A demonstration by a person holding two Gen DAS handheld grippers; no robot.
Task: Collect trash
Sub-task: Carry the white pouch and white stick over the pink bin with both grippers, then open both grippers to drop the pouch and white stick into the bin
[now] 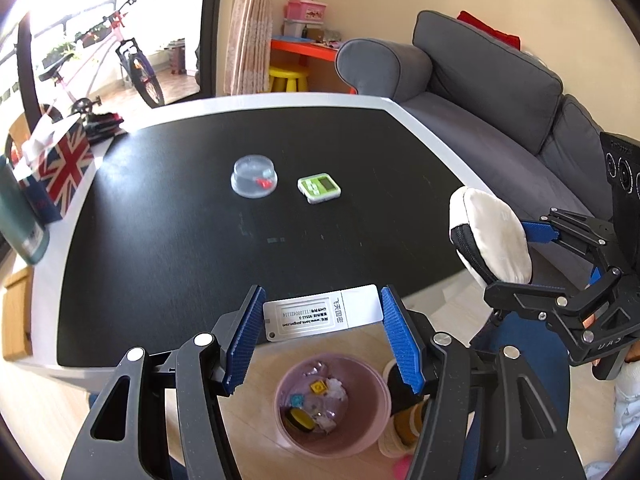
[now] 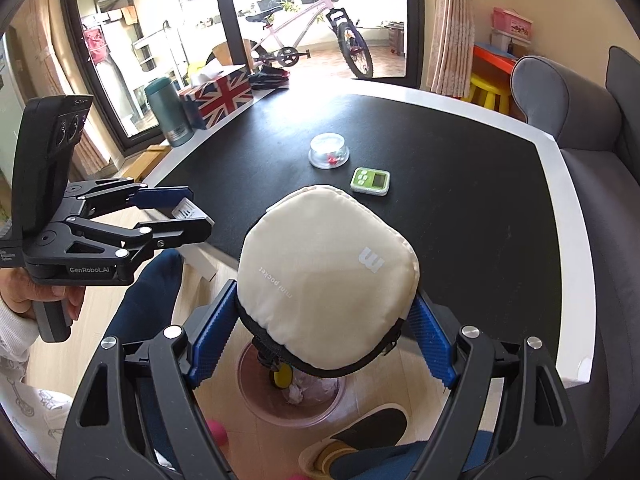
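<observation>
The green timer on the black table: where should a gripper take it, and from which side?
Likely from above, jaws across its two straighter side edges. The green timer lies flat, face up, so only its thin rim offers purchase. It sits apart from the clear plastic lid, leaving room for fingers. Both grippers are full now.

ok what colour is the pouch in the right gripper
Cream white with a black zipper edge; the pouch shows best in the right wrist view.

Both wrist cameras ride close behind their grippers at the near edge of the black table (image 1: 168, 216), angled steeply down and forward, sharing the tabletop, the green timer (image 2: 370, 181) and the pink bin (image 1: 332, 404) below.
</observation>
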